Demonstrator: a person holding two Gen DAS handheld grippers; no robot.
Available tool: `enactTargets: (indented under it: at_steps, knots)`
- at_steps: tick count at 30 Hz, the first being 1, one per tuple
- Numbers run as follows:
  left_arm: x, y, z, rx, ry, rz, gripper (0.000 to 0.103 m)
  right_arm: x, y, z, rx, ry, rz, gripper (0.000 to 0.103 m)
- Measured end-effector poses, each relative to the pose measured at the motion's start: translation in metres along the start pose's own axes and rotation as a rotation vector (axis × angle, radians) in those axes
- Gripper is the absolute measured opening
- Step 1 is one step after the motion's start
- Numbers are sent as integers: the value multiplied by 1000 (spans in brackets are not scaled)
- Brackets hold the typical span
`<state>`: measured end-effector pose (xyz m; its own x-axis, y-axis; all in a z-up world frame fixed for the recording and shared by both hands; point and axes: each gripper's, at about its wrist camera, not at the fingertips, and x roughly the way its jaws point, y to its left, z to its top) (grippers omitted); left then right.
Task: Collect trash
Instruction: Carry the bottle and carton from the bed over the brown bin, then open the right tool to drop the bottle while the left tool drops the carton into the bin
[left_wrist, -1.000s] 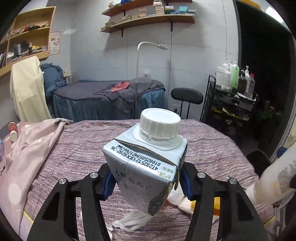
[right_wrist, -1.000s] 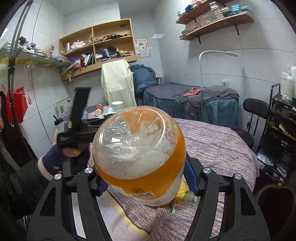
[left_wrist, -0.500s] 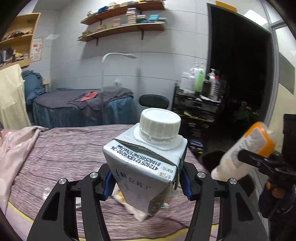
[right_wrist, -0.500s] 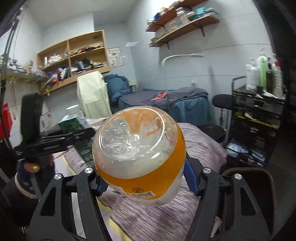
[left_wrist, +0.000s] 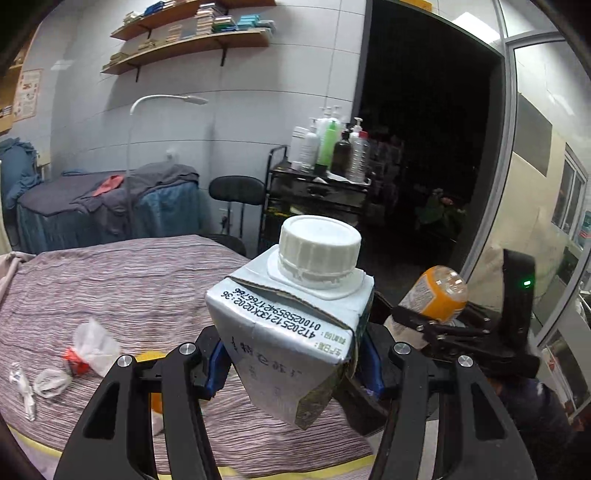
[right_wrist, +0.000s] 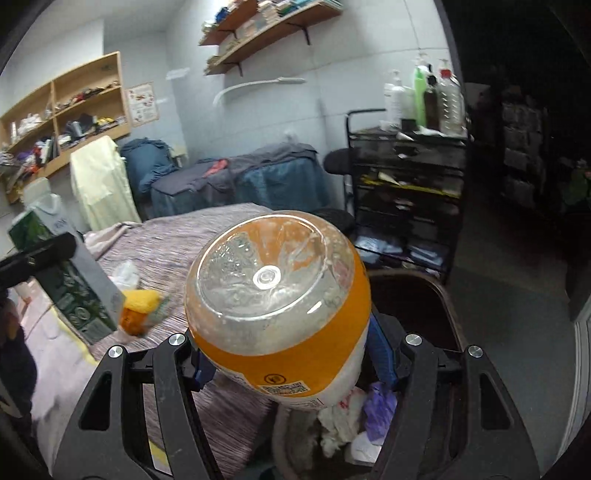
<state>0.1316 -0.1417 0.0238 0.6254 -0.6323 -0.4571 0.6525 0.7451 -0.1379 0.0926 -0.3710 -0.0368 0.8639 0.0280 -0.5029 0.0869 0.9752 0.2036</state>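
Observation:
My left gripper (left_wrist: 291, 363) is shut on a grey-and-green drink carton (left_wrist: 288, 332) with a white screw cap, held above the bed's edge; the same carton (right_wrist: 62, 273) appears at the left of the right wrist view. My right gripper (right_wrist: 291, 363) is shut on a clear plastic bottle (right_wrist: 280, 295) with an orange label, base towards the camera, held over a dark bin (right_wrist: 439, 295) with crumpled paper and purple scraps inside. That bottle (left_wrist: 432, 295) shows at the right of the left wrist view. Plastic wrappers (left_wrist: 88, 347) and an orange-yellow wrapper (right_wrist: 138, 308) lie on the purple bedspread (left_wrist: 129, 280).
A black shelf cart (right_wrist: 406, 184) topped with bottles stands behind the bin, with a black stool (left_wrist: 236, 190) beside it. A second bed with clothes (left_wrist: 110, 199) lies along the far wall. A dark doorway (left_wrist: 424, 147) opens at the right.
Both hands swung to the right, off the bed and towards the bin, which now lies under the right gripper. The right gripper dipped. Carton and bottle stay gripped.

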Motion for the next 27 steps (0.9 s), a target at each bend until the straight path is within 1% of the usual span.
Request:
enactTargets:
  at_steps: [3,10,17,20,21,22,27]
  knots:
    - [7,-15,0,19,5,-19,56,12,-19,-10,35,39,-35,66]
    - [30,-40,-2,29,40,-61,56,51,-56,-30,146,191,-114,66]
    - [45,-53,-10,24,80,-87,56,71,-64,-43,165,263,-136,67]
    - [50,-58,-12,20,91,-93,56,73,-65,-47,173,273,-130,68]
    - [51,-59,-13,18,94,-96,56,71,-66,-47,178,268,-128,69]
    - [52,-59,-13,17,98,-99,56,69,-67,-47,184,260,-129,73]
    - [59,-63,-13,2,115,-119,56,46,-67,-45,187,188,-149,75]
